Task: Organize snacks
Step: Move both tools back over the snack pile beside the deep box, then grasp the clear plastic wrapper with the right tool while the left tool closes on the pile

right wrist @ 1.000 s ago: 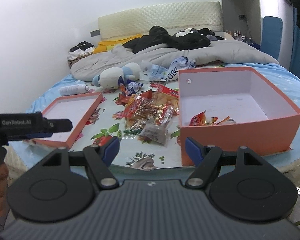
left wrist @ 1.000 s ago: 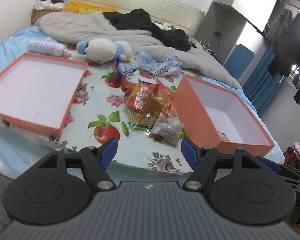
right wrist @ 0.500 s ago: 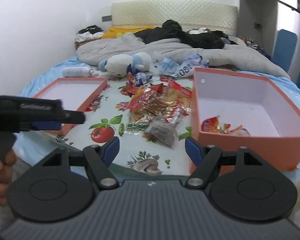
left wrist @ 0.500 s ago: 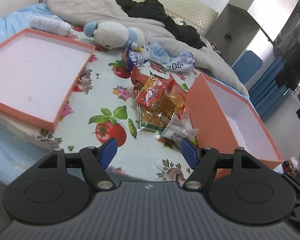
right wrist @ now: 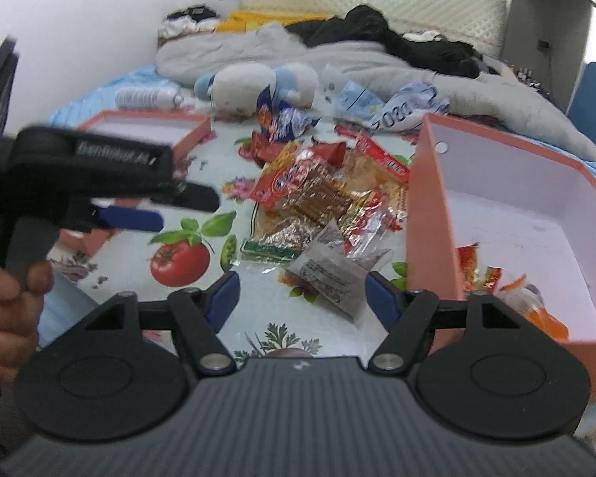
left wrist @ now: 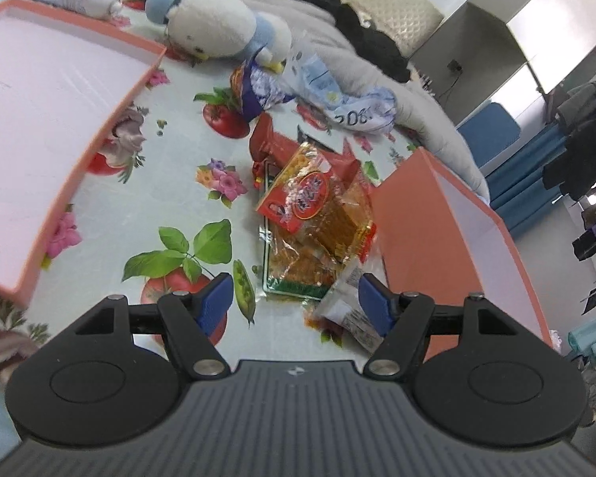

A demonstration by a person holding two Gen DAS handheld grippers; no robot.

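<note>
Both grippers spread wide and empty, closing in on a snack heap beside an orange box.

Right gripper [right wrist: 300, 296], jaws just narrowed but clamping nothing, framing a grey packet [right wrist: 329, 274]; left gripper [left wrist: 294, 302] parted near the same packet's edge. Best pinched low at the crinkled rim, then lifted over the box wall [right wrist: 427, 214], just beside. Open floral sheet [left wrist: 178, 183] leftward; shallow lid [left wrist: 59, 91] well apart.

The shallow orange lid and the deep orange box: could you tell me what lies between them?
In both views, a pile of snack packets lies on the fruit-printed cloth between them.
</note>
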